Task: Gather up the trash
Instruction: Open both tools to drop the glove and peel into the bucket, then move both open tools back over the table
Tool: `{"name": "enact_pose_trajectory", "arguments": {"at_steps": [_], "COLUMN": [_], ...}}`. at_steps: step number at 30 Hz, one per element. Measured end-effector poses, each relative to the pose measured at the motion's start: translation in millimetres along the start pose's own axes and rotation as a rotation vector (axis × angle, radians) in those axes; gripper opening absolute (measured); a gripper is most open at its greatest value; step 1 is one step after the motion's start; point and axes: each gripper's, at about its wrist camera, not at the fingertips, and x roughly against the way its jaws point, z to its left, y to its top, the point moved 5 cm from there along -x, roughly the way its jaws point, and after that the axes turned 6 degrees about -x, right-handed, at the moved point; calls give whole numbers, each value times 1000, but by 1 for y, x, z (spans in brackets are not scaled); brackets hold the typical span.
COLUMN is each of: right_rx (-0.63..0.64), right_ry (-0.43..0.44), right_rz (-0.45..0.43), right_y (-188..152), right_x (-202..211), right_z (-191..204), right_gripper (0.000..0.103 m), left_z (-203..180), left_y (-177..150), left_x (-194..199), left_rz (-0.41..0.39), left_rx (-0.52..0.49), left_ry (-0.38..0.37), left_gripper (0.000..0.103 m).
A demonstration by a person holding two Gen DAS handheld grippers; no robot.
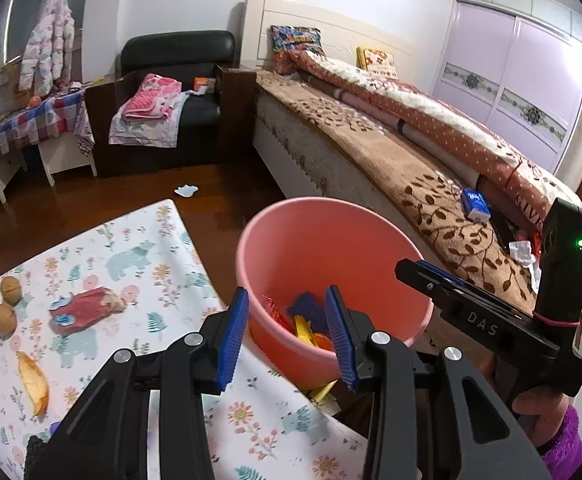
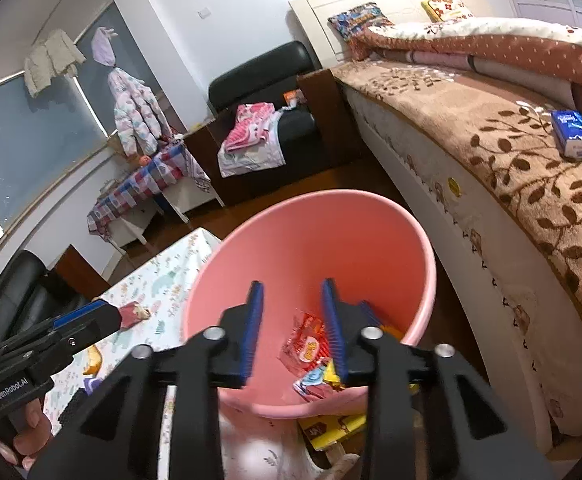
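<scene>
A pink bin (image 1: 331,240) stands beside the floral-cloth table (image 1: 163,264), with several wrappers at its bottom. My left gripper (image 1: 287,298) hovers open over the bin's near rim, nothing between its blue pads. My right gripper (image 2: 293,286) also stands open above the bin (image 2: 311,240), with a red wrapper (image 2: 309,344) lying loose below it. In the left wrist view the right gripper (image 1: 405,270) reaches in from the right. On the table lie a red wrapper (image 1: 87,308), two walnuts (image 1: 11,290) and an orange peel (image 1: 35,380).
A bed (image 1: 411,152) runs along the right, with a blue tissue pack (image 1: 475,204) on its blanket. A white scrap (image 1: 186,190) lies on the wooden floor. A black armchair (image 1: 171,92) stands at the back. A yellow box (image 2: 331,426) lies beside the bin's base.
</scene>
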Motion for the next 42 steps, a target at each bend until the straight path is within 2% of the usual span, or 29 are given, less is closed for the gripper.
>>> {"name": "enact_pose_trajectory", "arguments": {"at_steps": [7, 11, 19, 25, 32, 42], "right_rx": [20, 48, 111, 146, 184, 234], "right_ry": [12, 20, 67, 102, 132, 210], "right_rz": [-18, -38, -12, 22, 75, 174], "right_y": [-1, -5, -25, -44, -68, -97], "right_x": [13, 23, 29, 29, 25, 13], "right_z": [19, 35, 75, 103, 127, 150], "right_gripper": [33, 33, 33, 33, 33, 33], "left_z": [24, 48, 118, 162, 181, 198], "left_y": [-3, -11, -42, -75, -106, -132], "left_x": [38, 63, 123, 152, 157, 148], "left_rz": [-56, -82, -126, -122, -96, -63], "left_rx": [33, 68, 176, 259, 304, 362], "left_ry": [41, 93, 240, 307, 327, 327], "left_gripper": [39, 40, 40, 40, 40, 40]}}
